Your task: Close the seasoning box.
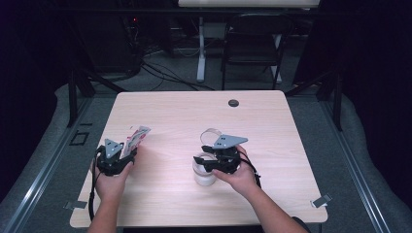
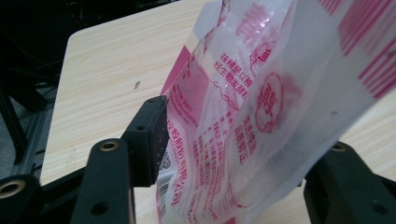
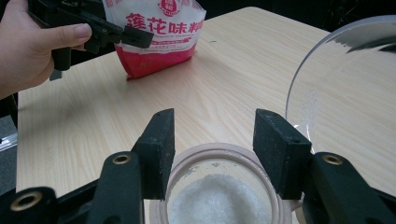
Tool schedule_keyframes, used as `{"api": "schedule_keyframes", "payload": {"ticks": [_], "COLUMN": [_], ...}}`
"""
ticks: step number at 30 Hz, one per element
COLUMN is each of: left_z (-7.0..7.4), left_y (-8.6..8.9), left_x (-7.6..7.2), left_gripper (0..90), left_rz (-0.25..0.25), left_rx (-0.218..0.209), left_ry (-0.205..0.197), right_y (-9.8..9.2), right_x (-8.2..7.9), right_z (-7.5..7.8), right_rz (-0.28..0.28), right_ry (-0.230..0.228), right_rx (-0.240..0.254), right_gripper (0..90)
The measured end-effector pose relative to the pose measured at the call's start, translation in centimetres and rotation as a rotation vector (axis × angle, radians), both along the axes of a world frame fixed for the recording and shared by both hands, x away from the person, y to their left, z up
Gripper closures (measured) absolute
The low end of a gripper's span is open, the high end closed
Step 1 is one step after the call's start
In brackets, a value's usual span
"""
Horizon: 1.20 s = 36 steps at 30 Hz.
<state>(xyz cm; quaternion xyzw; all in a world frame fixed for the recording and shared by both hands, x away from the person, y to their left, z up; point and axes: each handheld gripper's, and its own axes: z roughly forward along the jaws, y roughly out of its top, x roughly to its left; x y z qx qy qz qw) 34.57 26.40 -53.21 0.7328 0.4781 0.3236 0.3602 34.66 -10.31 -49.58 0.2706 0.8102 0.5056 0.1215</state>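
Observation:
A pink and white plastic bag (image 1: 136, 138) printed with red characters stands on the table's left side. My left gripper (image 1: 127, 151) is open, with the bag (image 2: 261, 93) between its jaws; one pad sits beside the bag's edge and the other jaw is partly hidden behind the film. Right of centre stands a glass jar (image 1: 204, 175) with white grains (image 3: 219, 200) inside. Its clear lid (image 3: 345, 93) is swung open to one side. My right gripper (image 3: 217, 140) is shut on the jar's rim, one pad on each side. Farther off are the bag (image 3: 156, 28) and the left gripper (image 3: 126, 35).
The wooden table (image 1: 194, 116) has a black round grommet (image 1: 233, 103) near its far edge. A dark folding chair (image 1: 252, 43) and a white desk leg (image 1: 200, 48) stand behind it. Bare tabletop lies between the bag and the jar and toward the far side.

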Motion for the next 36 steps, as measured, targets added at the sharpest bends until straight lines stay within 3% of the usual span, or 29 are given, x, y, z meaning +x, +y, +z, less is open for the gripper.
{"api": "schedule_keyframes", "payload": {"ticks": [4,12,20,24,29,36], "left_z": [0.2,0.8,1.6,2.0,2.3,2.2], "left_y": [-0.1,-0.4,-1.2,-1.9,-3.0,-4.3], "left_x": [-0.2,-0.9,-1.5,-1.7,-2.0,-2.0], "left_gripper": [44.2,44.1,44.0,44.0,43.9,43.8], "left_rz": [-0.013,-0.028,-0.072,-0.097,-0.131,-0.179], "left_rx": [-0.009,-0.068,-0.078,-0.062,-0.003,0.027], "left_ry": [-0.012,-0.028,-0.046,-0.049,-0.056,-0.033], "right_y": [0.0,0.1,0.3,0.1,0.1,0.1], "right_x": [0.1,0.0,-0.1,0.0,0.0,-0.1], "right_z": [0.0,0.0,0.0,0.0,0.1,0.1], "right_rz": [-0.001,0.004,0.003,0.007,0.005,0.012], "right_ry": [0.0,-0.001,-0.021,-0.018,-0.013,-0.01], "right_rx": [0.006,0.009,-0.008,-0.001,0.009,0.011], "right_gripper": [48.0,47.6,48.2,49.0,49.1,51.3]}}
